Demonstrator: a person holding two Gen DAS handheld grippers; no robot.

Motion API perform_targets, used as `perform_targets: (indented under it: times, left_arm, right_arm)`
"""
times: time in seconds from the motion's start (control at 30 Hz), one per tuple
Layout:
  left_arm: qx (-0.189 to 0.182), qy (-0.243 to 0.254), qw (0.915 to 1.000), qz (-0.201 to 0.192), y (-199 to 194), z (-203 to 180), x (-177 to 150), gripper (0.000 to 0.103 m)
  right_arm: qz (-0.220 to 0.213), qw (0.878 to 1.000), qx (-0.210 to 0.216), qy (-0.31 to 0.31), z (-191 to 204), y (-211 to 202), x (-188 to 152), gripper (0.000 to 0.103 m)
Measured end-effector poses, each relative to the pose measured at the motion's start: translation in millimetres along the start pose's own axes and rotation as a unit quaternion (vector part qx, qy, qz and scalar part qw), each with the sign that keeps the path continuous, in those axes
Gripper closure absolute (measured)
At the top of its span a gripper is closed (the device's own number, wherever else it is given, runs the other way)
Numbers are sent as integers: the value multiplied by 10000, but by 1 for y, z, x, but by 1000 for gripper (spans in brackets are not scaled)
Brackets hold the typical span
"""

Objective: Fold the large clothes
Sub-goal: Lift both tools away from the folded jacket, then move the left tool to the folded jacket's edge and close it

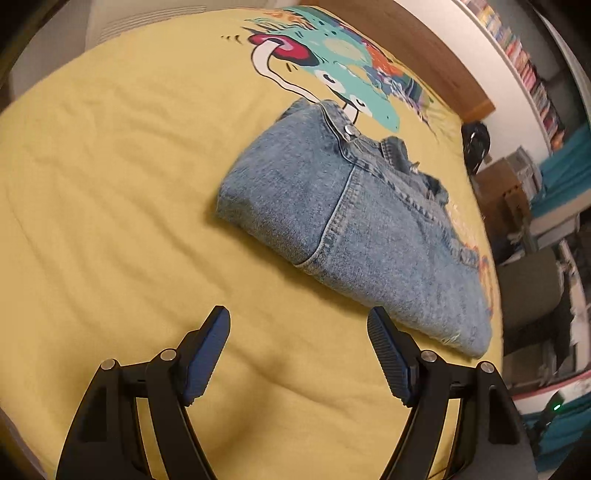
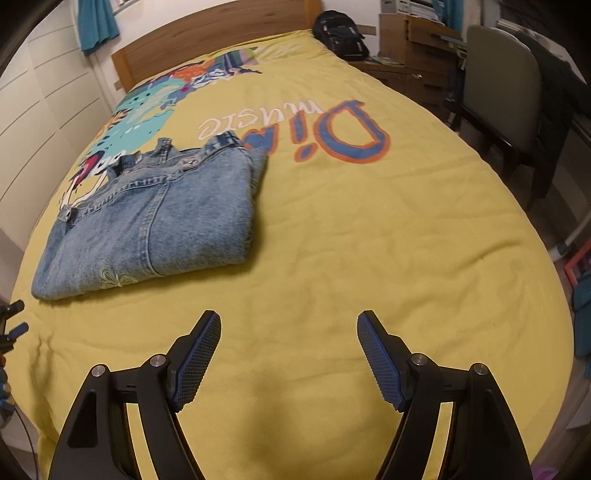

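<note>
A pair of light blue jeans [image 1: 354, 225] lies folded into a flat rectangle on the yellow bedspread [image 1: 110, 184]. The waistband with its metal button points toward the headboard. My left gripper [image 1: 297, 317] is open and empty, above the bedspread just short of the jeans' near edge. In the right wrist view the jeans [image 2: 155, 221] lie at the left on the bedspread [image 2: 369, 240]. My right gripper [image 2: 288, 321] is open and empty, to the right of the jeans and apart from them. The tips of the left gripper [image 2: 14, 317] show at the far left edge.
The bedspread carries a colourful print [image 1: 332, 62] and lettering [image 2: 332, 133]. A wooden headboard [image 2: 207, 40] stands behind. A black backpack [image 2: 341, 33] sits at the far corner. A chair [image 2: 506, 92] and a wooden desk [image 2: 413, 48] stand beside the bed on the right.
</note>
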State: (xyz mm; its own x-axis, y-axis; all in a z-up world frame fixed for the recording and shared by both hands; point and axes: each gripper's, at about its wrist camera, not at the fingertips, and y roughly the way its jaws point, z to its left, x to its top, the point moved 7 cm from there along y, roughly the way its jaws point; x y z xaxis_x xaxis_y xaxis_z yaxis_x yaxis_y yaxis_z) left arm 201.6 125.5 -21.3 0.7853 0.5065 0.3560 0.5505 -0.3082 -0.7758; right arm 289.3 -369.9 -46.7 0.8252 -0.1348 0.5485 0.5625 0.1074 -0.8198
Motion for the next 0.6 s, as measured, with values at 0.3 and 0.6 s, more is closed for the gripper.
perform_targets:
  times: [0.3,0.6]
  left_arm:
    - [-655,-749,9948,-195,4,13,8,31]
    - [-900,-1362,9855,-455,32,28,33,32]
  right_arm:
    - [141,9996,-82,223,-21,8,-13,25]
    - [287,9990,-280,220,-37,16,-20,25]
